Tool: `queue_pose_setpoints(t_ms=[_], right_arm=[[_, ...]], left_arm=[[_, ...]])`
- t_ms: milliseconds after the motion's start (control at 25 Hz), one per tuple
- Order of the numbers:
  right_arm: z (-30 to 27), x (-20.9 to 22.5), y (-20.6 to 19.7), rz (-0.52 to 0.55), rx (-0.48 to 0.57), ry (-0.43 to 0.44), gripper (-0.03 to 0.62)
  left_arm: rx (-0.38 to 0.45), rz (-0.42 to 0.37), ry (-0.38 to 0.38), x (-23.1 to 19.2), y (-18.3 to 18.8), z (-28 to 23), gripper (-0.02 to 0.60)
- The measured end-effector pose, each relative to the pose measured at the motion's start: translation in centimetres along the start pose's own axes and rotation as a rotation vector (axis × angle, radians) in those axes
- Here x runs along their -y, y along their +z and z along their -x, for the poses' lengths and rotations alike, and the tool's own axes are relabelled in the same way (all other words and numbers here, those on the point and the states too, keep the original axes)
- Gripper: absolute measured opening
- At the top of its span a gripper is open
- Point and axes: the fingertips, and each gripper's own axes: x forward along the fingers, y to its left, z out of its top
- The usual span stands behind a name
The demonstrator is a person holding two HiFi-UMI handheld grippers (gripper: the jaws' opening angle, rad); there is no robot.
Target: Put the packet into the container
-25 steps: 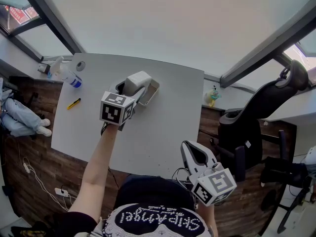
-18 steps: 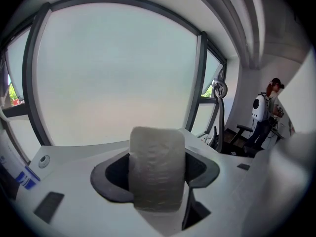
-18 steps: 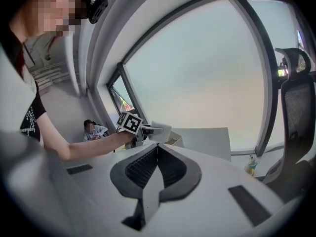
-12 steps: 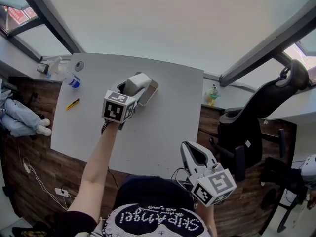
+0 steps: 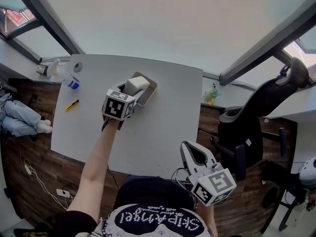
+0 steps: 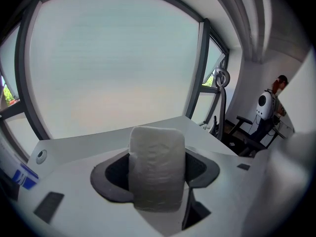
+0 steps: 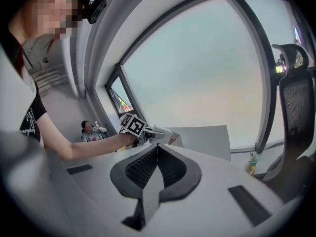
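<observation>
A white, soft packet (image 5: 137, 86) is pinched between the jaws of my left gripper (image 5: 131, 91), which is shut on it. It hangs tilted down over the open top of a small tan container (image 5: 150, 91) on the white table (image 5: 163, 132). In the left gripper view the packet (image 6: 157, 167) stands upright between the dark pads (image 6: 114, 173) and hides the container. My right gripper (image 5: 188, 148) stays low by my body, shut and empty. In its own view the right gripper (image 7: 157, 150) has its jaws together, and the packet (image 7: 161, 131) and container (image 7: 175, 139) show far off.
A spray bottle (image 5: 66, 76), a yellow cutter (image 5: 73, 104) and a small round disc (image 5: 78, 66) lie at the table's left end. A black office chair (image 5: 256, 117) stands to the right of the table. A small bottle (image 5: 212, 97) sits on the sill.
My left gripper has sunk with the packet, bringing it closer to the container's opening. The right gripper has not moved.
</observation>
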Motion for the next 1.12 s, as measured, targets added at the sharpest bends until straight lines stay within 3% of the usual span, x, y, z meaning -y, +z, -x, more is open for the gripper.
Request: queue_pose_setpoints(t_ms=[640, 1120], right_arm=[[-0.3, 0.5, -0.1, -0.01, -0.002, 0.007, 0.012], [-0.3, 0.8, -0.1, -0.021, -0.003, 0.006, 0.012]], left_arm=[[-0.116, 0.008, -0.01, -0.3, -1.1, -2.1, 0.278], [-0.154, 0.0, -0.019, -0.1, -1.4, -3.3, 0.279]])
